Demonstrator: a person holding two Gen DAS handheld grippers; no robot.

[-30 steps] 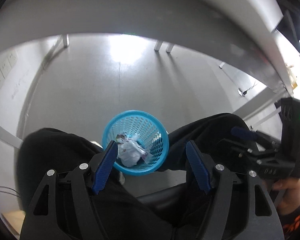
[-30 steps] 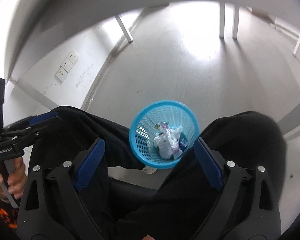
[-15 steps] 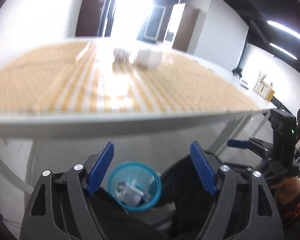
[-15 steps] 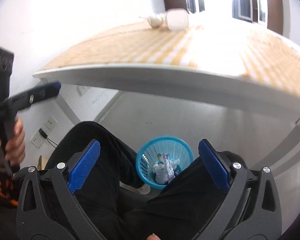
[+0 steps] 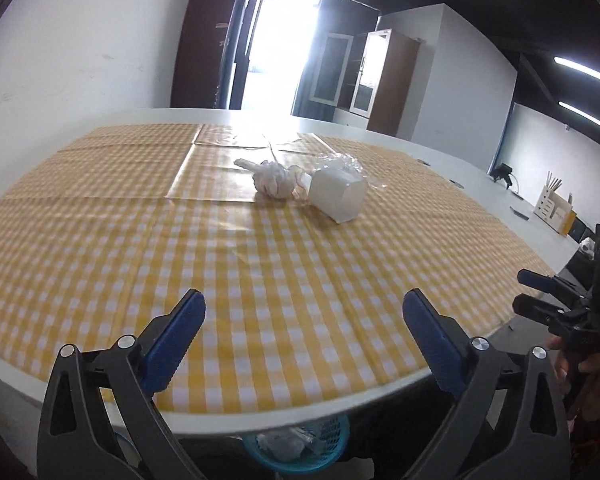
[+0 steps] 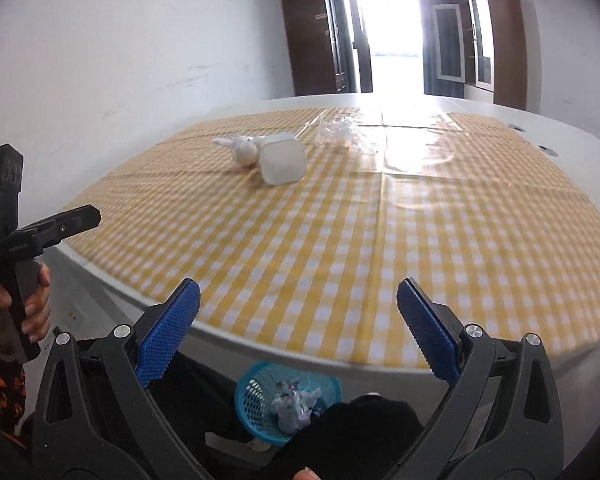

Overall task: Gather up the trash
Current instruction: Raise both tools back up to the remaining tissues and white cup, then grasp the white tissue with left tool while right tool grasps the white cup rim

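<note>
While both tools hover over the near edge of the desk (image 5: pixel 100 240), you hold the left gripper (image 5: pixel 302 328) and the right gripper (image 6: pixel 298 318) with fingers spread wide and nothing between them. Take the white plastic container (image 5: pixel 338 194) as landmark: it lies tipped on its side on the yellow checked cloth, well ahead of both pairs of fingers, toward the far half of the desk. Touching or just beside its left flank sits the crumpled white wad (image 5: pixel 274 182); behind it, toward the doorway, lies a clear plastic wrapper (image 6: pixel 342 134). From your left gripper the container lies ahead and slightly right of centre; from your right gripper it lies ahead and left of centre, so neither hand looks clearly nearer. Its long axis appears to run obliquely to your line of reach. On your own side of the container, below the desk edge, stands the blue basket (image 6: pixel 256 396), already holding trash.
</note>
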